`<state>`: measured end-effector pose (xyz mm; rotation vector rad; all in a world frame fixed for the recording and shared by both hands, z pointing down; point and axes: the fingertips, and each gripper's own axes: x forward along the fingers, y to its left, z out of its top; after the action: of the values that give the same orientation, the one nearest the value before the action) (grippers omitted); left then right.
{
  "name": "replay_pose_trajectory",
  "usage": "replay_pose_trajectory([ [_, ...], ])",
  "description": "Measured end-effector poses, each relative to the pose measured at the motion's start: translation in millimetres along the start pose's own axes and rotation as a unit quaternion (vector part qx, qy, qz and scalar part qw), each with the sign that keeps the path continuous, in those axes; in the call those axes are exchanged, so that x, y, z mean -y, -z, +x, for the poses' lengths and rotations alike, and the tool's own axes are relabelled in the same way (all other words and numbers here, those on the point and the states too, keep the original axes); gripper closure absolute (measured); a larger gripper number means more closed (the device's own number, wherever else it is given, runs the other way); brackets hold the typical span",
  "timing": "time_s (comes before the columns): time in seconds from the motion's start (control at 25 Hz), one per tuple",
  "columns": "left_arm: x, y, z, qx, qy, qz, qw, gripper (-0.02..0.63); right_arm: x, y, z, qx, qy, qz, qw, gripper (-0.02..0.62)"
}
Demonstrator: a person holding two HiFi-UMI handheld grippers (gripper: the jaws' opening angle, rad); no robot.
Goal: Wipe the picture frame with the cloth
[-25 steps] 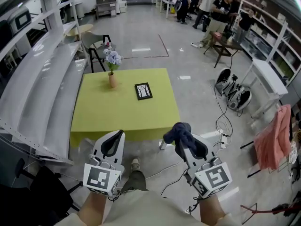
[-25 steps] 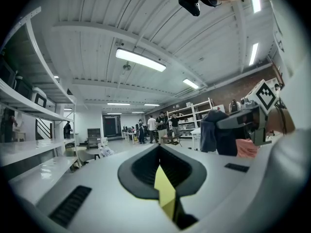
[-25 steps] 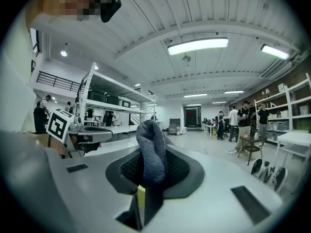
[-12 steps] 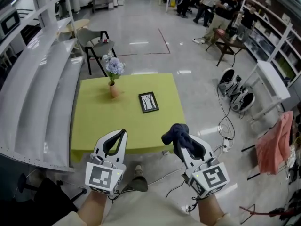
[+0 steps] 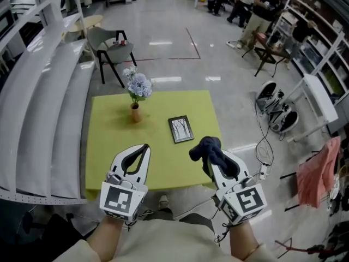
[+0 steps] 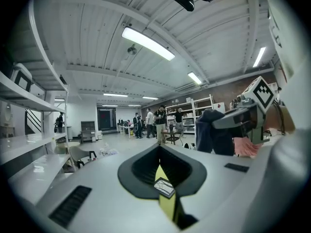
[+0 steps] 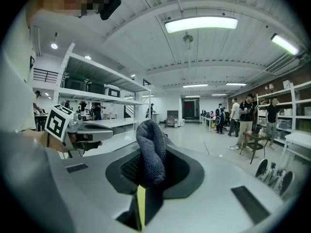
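Grey polished floor spreads through a big workroom, with white shelving along the left wall, a chair behind the desk, and several people standing far off at the back. A square yellow-green desk stands in the middle of the head view. On it a small vase of pale blue flowers stands upright towards the far left, and the picture frame lies flat near the right edge, well apart from the vase.

Both grippers are held in the air over the near edge of the desk, short of the frame. The left gripper has its fingers pressed together at the tips with nothing between them. In its own view only a thin slit shows, with the frame and a strip of yellow desk seen through it. The right gripper pinches a dark blue cloth. The cloth bunches up above the fingers and droops over their tips, as its own view shows. The cloth is not touching the frame or the desk.

To the right, a pink fabric hangs on a stand, and cables trail across the floor.
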<state>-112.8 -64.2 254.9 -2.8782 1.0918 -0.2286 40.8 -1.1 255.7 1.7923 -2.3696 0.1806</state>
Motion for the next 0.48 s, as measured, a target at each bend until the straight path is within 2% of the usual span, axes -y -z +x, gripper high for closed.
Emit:
replay_pose_trajectory([
  [0.28,-40.5,-3.0,17.6,0.007,-0.007,-0.009,0.9999,0.6,2.6,-13.7,40.8,-0.014,-0.001,-0.007,1.0,0.523],
  [0.48,-53.6,2.4,33.5,0.01,-0.006,-0.016,0.9998,0.599,14.3,-18.4,61.5,-0.016,0.004,-0.017,1.0,0.523],
])
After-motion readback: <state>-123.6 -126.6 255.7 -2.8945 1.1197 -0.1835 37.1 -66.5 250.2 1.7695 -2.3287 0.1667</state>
